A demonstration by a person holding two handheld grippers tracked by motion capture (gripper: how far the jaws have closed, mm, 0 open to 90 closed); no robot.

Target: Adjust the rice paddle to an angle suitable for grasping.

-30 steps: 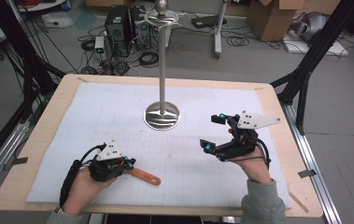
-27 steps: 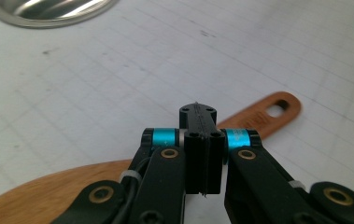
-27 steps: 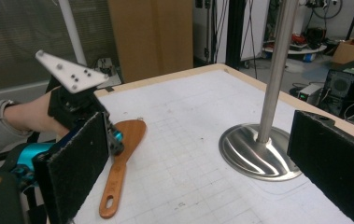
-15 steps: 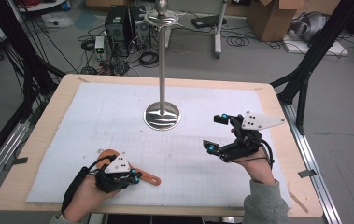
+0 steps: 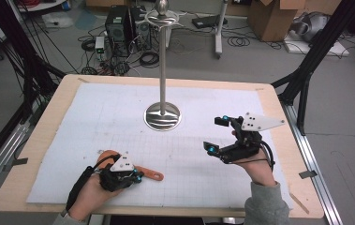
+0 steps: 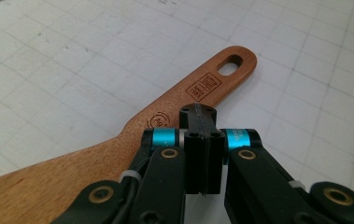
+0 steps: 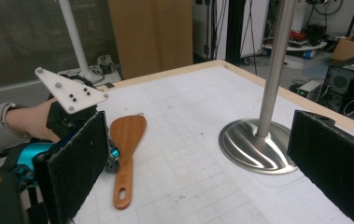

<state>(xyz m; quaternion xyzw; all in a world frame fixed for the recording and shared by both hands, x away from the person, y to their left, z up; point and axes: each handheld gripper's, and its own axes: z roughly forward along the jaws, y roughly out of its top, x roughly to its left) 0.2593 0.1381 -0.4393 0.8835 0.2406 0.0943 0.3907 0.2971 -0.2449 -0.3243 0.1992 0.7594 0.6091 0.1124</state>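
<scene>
Wooden spatula (image 5: pixel 137 171) not yet picked up from the counter (image 5: pixel 62 101)

The spatula is seen lying flat on the gridded mat near the front edge, with the left gripper (image 6: pixel 201 122) poised over its handle, fingers clenched together on nothing. The right gripper (image 5: pixel 218 133) is held well apart, fingers released wide, aimed toward the metal stand (image 5: pixel 162 115). Grasping and lifting are judged to remain undone.

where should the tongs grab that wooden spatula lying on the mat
Grip the narrow handle of the wooden spatula, likely from straight above, one jaw on each long edge. It lies flat on the mat, and the blade is much wider than the handle.
</scene>
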